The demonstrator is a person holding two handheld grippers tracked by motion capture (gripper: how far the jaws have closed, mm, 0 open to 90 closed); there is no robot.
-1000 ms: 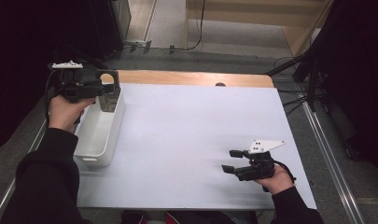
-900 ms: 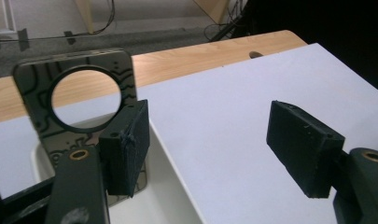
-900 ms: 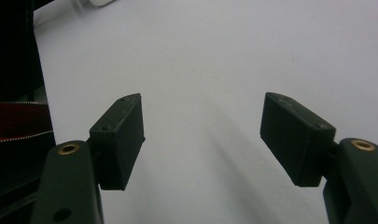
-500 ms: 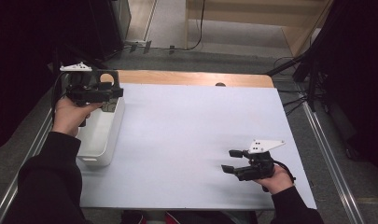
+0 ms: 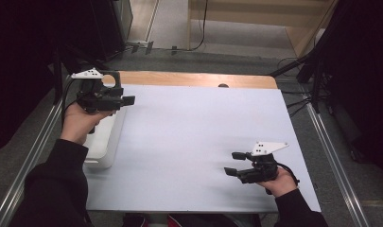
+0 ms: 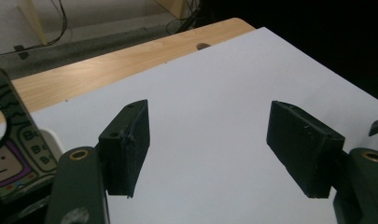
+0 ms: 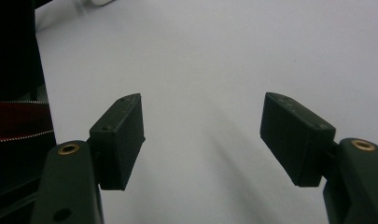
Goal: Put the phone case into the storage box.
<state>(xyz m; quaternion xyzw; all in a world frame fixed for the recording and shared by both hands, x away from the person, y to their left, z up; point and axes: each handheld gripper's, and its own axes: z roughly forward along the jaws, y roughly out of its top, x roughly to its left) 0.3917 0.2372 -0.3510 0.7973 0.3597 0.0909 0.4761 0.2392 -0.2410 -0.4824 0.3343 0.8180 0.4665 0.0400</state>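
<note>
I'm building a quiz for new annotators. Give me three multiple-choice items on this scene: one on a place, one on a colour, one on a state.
1. Where does the white bin sit?
A. the table's left edge
B. the table's middle
C. the floor

2. What colour is the sheet covering the table?
A. green
B. white
C. red

3. How do the jaws of the right hand-held gripper stand?
A. shut on a cup
B. apart, empty
C. shut tight

Answers: A, the bin lies beside the left forearm; B, the sheet looks white; C is wrong, B holds, bare sheet shows between its jaws.

Dim room, black surrounds; soft overhead light, faint shadows, slightly grainy pics.
</note>
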